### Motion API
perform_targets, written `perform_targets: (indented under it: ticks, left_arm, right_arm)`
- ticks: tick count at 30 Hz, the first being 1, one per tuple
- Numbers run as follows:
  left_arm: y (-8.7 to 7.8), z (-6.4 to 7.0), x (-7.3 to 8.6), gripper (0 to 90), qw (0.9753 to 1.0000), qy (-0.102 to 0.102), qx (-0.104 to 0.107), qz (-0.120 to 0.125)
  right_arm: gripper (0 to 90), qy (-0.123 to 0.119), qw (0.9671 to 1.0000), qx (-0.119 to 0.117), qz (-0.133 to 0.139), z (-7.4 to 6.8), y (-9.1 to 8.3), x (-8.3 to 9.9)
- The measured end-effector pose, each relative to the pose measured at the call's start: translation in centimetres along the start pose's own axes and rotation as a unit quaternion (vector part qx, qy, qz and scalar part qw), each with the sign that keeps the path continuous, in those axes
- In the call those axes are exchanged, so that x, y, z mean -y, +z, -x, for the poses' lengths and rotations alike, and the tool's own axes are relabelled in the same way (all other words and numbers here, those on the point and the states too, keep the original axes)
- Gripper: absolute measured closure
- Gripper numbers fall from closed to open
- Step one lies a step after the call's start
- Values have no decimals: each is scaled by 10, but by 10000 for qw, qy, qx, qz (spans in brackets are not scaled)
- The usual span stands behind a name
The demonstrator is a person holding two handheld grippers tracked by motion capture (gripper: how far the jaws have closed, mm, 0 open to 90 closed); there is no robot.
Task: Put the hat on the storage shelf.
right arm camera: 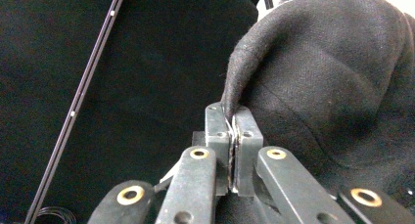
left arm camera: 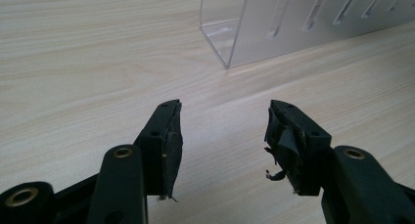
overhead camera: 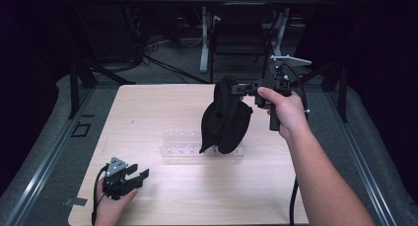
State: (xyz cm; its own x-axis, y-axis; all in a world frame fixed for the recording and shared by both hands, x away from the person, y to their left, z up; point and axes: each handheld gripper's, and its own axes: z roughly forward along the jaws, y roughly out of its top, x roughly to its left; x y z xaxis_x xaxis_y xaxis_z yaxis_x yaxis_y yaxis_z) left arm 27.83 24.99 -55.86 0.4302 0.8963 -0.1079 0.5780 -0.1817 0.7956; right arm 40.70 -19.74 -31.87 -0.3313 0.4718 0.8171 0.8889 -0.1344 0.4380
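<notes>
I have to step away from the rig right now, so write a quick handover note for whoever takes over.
Right claw: shut on the edge of the black cloth hat, holding it in the air above the clear acrylic rack.
Left claw: open, holding nothing, low over the wooden table at its near left, pointing toward the rack.
Done: hat lifted off the table.
Left: probably setting the hat down, likely at the rack; the left claw could steady it.

A clear acrylic slotted rack (overhead camera: pixel 182 148) is lying on the pale wooden table (overhead camera: pixel 148 112); what is probably a dark chair (overhead camera: pixel 236 38) is standing beyond.
</notes>
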Motion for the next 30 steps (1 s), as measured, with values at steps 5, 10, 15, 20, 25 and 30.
perform_targets:
  ticks: [5, 10, 15, 20, 25, 30]
  left_arm:
    - [0, 0, 0, 470, 10000, 1, -5, 22]
    - [-1, 4, -1, 470, 10000, 17, 29, 44]
    - [-1, 15, -6, 470, 9996, 226, 80, 165]
    - [5, 25, -14, 469, 9983, 507, 75, 286]
    - [4, 39, -25, 482, 9961, 726, 187, 476]
    - [4, 52, -39, 535, 9945, 801, 401, 538]
  right_arm:
    - [882, -5, 10000, 51, 5, 3, 1, -3]
    - [882, 8, 10000, 34, 16, 6, 3, -4]
    - [882, 12, 10000, -11, 26, 7, 10, -4]
    - [882, -40, 10000, -53, -32, 1, 18, -1]
    - [881, -56, 9999, -63, -61, -4, 25, 4]
    - [881, 13, 9999, -134, -30, -3, 27, 7]
